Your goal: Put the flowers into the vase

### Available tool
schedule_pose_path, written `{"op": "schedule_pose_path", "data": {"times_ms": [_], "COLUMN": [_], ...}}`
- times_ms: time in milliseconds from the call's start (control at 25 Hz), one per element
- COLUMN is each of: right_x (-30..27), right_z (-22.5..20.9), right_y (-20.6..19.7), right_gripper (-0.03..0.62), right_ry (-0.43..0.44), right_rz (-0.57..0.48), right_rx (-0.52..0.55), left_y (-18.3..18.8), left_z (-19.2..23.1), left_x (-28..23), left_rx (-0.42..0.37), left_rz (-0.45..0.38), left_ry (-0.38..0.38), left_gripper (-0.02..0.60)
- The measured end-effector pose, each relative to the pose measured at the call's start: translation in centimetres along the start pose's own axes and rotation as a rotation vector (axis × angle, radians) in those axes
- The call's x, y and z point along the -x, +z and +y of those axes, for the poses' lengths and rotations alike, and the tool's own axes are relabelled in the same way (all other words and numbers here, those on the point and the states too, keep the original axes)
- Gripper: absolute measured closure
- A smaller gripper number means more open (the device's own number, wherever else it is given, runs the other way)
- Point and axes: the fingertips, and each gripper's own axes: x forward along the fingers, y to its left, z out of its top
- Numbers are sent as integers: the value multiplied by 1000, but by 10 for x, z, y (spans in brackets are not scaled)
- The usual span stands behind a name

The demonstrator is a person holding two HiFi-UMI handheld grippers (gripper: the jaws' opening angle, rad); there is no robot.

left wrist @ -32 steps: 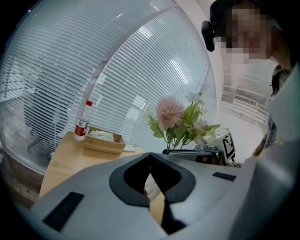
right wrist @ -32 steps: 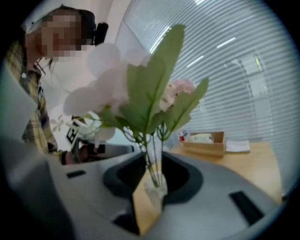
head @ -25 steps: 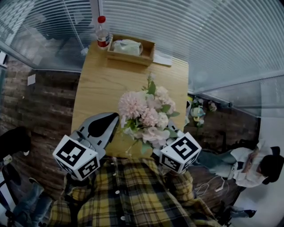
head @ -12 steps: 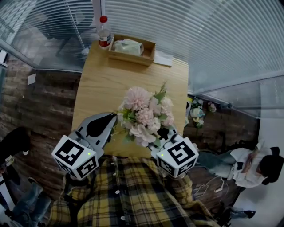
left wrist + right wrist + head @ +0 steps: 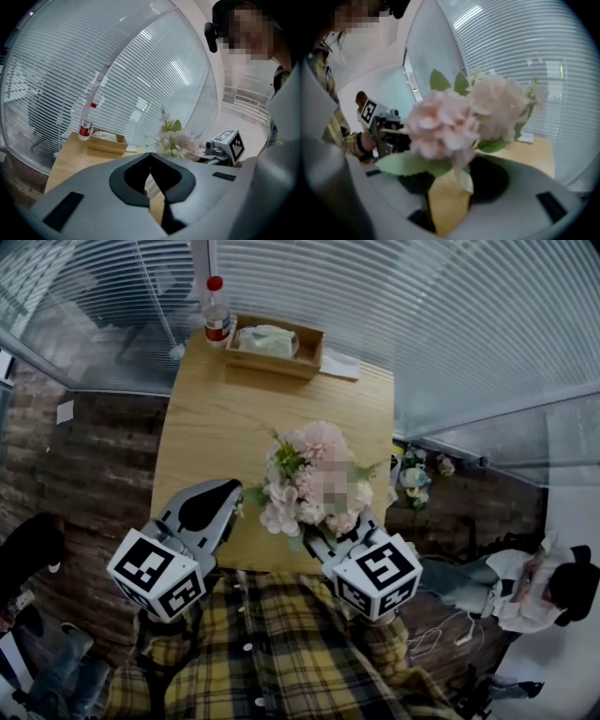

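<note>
A bouquet of pale pink flowers (image 5: 314, 479) with green leaves stands upright over the near edge of the wooden table (image 5: 206, 418). My right gripper (image 5: 330, 536) reaches in under it from the right. Its jaws have just been opening. In the right gripper view the blooms (image 5: 459, 122) fill the space just above the jaws, and only a leaf and stalk hang in the wide gap; no pad presses on them. My left gripper (image 5: 234, 491) rests left of the bouquet, shut and empty. No vase shows plainly; the flowers hide what is under them.
At the table's far end stand a water bottle (image 5: 217, 315), a wooden tray (image 5: 305, 360) holding a cloth, and a sheet of paper (image 5: 342, 365). Slatted blinds run behind. More flowers (image 5: 417, 474) lie past the right edge. A person (image 5: 544, 592) sits at lower right.
The bouquet has swung from a spread, leaning pose to a tighter, more upright one. The right gripper has tilted and drawn slightly toward me. The left gripper has stayed put.
</note>
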Motion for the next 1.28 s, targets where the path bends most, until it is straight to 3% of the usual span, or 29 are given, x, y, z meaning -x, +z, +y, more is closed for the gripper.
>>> {"op": "schedule_pose_path", "data": {"times_ms": [720, 1000, 1280], "right_x": [30, 55, 84], "right_z": [-1, -17, -33], "right_y": [-16, -13, -7], "right_gripper": [428, 526, 569], "right_ry": [-25, -83, -156], "right_rz": [-68, -147, -225], "right_rx": [-64, -124, -155], "left_y": [0, 0, 1], "left_z": [-15, -26, -34], "left_x": [-1, -6, -9], "left_rx": [-21, -38, -52], "left_rz": [8, 18, 27], "left_ry": [-32, -57, -82], "left_gripper": [571, 571, 571]}}
